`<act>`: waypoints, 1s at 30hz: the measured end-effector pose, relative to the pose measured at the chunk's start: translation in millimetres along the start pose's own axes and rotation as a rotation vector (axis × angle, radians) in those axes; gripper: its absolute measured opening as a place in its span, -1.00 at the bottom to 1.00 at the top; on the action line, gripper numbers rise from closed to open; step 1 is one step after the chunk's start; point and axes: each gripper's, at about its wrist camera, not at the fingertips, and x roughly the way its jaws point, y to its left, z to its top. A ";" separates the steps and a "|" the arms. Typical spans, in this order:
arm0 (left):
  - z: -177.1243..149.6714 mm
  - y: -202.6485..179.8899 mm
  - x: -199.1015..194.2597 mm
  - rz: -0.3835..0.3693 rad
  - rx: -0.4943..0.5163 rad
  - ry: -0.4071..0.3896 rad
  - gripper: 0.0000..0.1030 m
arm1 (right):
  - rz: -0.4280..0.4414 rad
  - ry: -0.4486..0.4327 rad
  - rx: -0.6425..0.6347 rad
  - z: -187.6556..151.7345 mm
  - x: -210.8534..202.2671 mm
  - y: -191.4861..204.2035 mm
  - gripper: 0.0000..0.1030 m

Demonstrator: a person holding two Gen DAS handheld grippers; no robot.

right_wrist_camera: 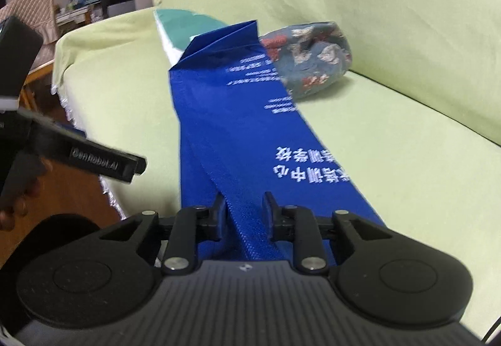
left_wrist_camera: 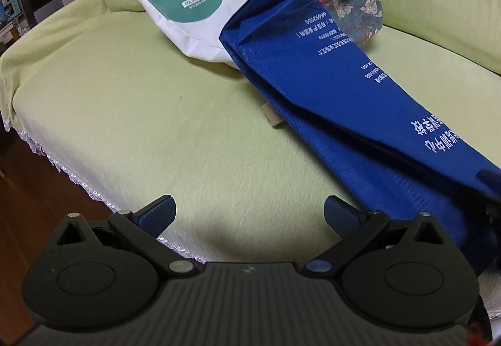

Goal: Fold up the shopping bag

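Note:
A blue shopping bag (left_wrist_camera: 338,89) with white printed text lies folded into a long narrow strip on the green-covered sofa (left_wrist_camera: 175,127). It also shows in the right wrist view (right_wrist_camera: 238,114). My right gripper (right_wrist_camera: 244,211) is shut on the near end of the blue bag and holds it up off the seat. My left gripper (left_wrist_camera: 249,214) is open and empty, above the seat's front edge, just left of the bag. It shows from the side in the right wrist view (right_wrist_camera: 103,163).
A white and green bag (left_wrist_camera: 191,17) lies behind the blue bag, partly under it. A grey patterned cloth bundle (right_wrist_camera: 313,58) sits by the sofa back. A lace-trimmed seat edge (left_wrist_camera: 78,177) drops to a wooden floor (left_wrist_camera: 37,205). Furniture stands far left.

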 end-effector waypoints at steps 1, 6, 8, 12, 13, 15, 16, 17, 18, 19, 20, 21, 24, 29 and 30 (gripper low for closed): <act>-0.8 -0.3 0.9 -0.002 0.002 0.004 0.97 | -0.047 -0.006 -0.047 -0.4 1.4 4.9 -0.60; -4.6 -4.8 3.4 -0.029 0.010 0.012 0.97 | -0.207 -0.063 -0.272 -5.6 2.5 31.5 -0.63; -5.1 -7.4 5.1 -0.052 0.003 0.014 0.97 | -0.118 -0.053 -0.137 2.3 -1.9 21.2 -0.63; -1.2 -15.8 15.4 -0.121 -0.027 0.034 0.97 | -0.053 -0.024 0.030 7.8 -2.7 1.6 -0.59; -0.1 -18.1 18.6 -0.137 -0.036 0.036 0.97 | -0.028 -0.015 0.065 7.9 -3.9 -3.3 -0.56; 2.0 -22.5 25.6 -0.168 -0.059 0.038 0.97 | 0.008 -0.004 0.115 8.5 -5.4 -10.4 -0.51; 2.8 -23.9 29.5 -0.187 -0.076 0.046 0.97 | 0.009 -0.005 0.125 8.7 -6.8 -12.7 -0.47; 3.4 -24.6 33.4 -0.210 -0.096 0.055 0.93 | 0.005 -0.004 0.126 8.8 -8.1 -14.2 -0.41; 4.0 -25.3 37.3 -0.233 -0.116 0.065 0.83 | 0.004 -0.001 0.121 8.6 -8.6 -14.1 -0.39; 4.3 -25.2 40.3 -0.263 -0.139 0.074 0.76 | 0.000 0.002 0.117 7.8 -9.1 -13.5 -0.39; 4.4 -24.2 41.6 -0.287 -0.160 0.081 0.70 | -0.004 0.006 0.115 6.9 -9.6 -13.0 -0.39; 4.3 -23.3 42.1 -0.302 -0.178 0.086 0.70 | -0.001 0.010 0.115 5.6 -10.4 -15.1 -0.39; 1.7 -20.4 40.5 -0.299 -0.182 0.087 0.70 | 0.021 0.007 0.134 4.1 -18.0 -20.0 -0.36; -1.6 -17.9 24.5 -0.296 -0.146 0.058 0.71 | 0.014 -0.009 0.132 2.9 -31.4 -29.9 -0.36; -2.6 -17.1 21.2 -0.300 -0.138 0.056 0.71 | 0.010 -0.015 0.136 3.5 -33.2 -31.6 -0.36</act>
